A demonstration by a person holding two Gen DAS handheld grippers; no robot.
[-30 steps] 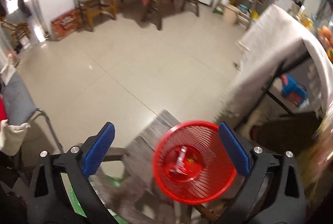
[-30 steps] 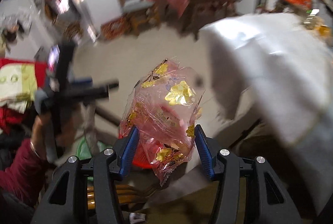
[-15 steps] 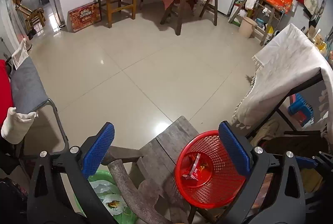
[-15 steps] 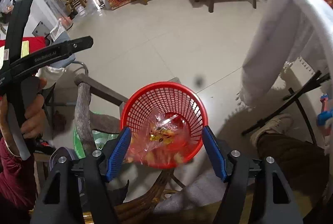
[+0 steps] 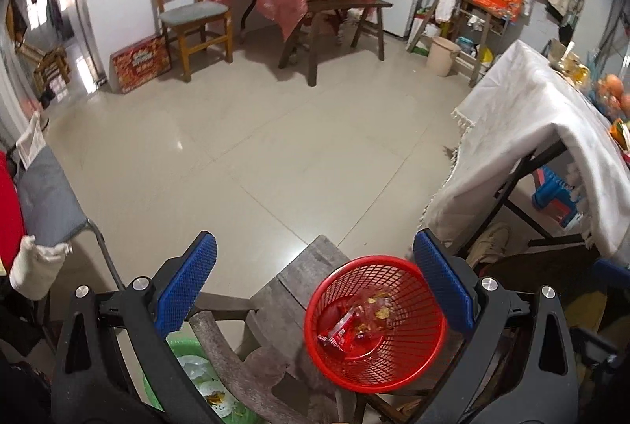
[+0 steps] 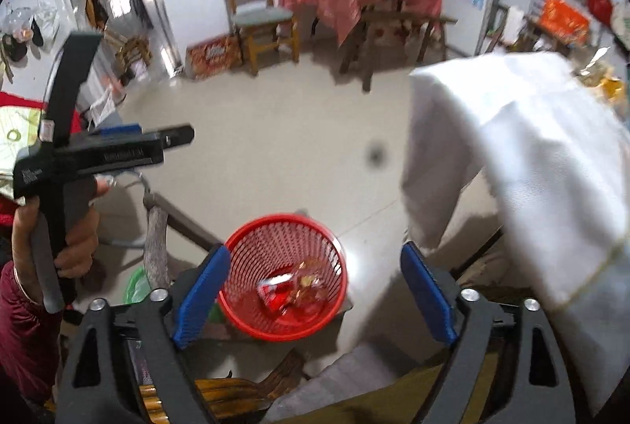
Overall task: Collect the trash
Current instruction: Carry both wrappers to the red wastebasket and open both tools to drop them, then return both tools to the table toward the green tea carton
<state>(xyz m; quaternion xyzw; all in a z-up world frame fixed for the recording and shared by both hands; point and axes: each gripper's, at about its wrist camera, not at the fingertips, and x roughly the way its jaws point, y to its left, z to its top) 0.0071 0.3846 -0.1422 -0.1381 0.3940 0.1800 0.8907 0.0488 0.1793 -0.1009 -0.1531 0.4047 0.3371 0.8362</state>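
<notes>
A red mesh basket (image 5: pixel 409 365) stands on a wooden chair seat (image 5: pixel 307 278); it also shows in the right wrist view (image 6: pixel 244 254). Inside it lie a clear pink wrapper with gold leaves (image 5: pixel 374 310) and a small red packet (image 5: pixel 341 332); both also show in the right wrist view, wrapper (image 6: pixel 309 282) and packet (image 6: pixel 273 296). My left gripper (image 5: pixel 315 282) is open and empty above the basket's left side. My right gripper (image 6: pixel 313 292) is open and empty, above the basket. The left gripper's body (image 6: pixel 98 152) shows at the left in a hand.
A table with a white cloth (image 5: pixel 543 132) stands to the right, with a blue stool (image 5: pixel 555 193) under it. A green basin (image 5: pixel 204 384) sits below the chair. A grey folding chair (image 5: pixel 43 195) is at the left. Tables and a wooden chair (image 5: pixel 193 18) stand far back.
My right gripper opened and let the pink wrapper drop into the red basket, then drew back and tilted up. The left gripper stayed open and pulled back slightly.
</notes>
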